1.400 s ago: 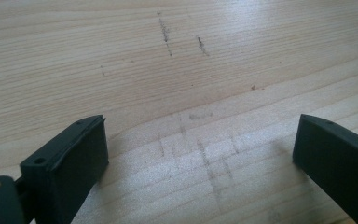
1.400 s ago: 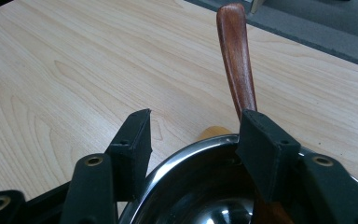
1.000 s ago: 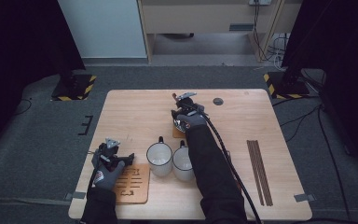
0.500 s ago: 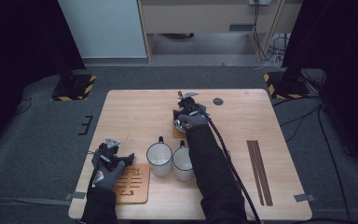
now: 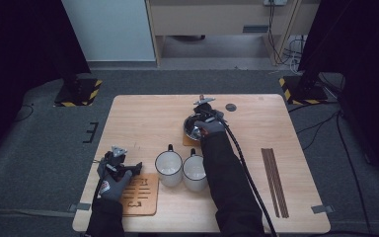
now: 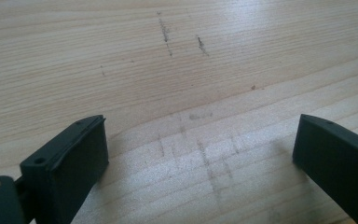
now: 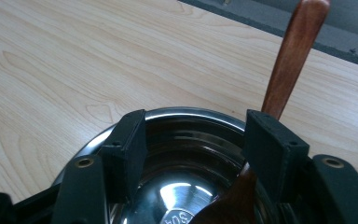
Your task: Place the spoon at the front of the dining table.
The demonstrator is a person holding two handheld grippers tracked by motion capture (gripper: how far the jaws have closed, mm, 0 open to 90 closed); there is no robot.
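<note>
Right gripper [image 7: 193, 140] hovers half-open over the steel bowl [image 7: 186, 196], wooden spoon [image 7: 289, 60] leaning toward one o'clock; left gripper [image 6: 200, 154] gapes wide, empty.

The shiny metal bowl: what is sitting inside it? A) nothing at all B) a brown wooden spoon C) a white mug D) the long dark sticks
B: in the right gripper view a wooden spoon rests in the metal bowl, its handle leaning out over the rim.
</note>
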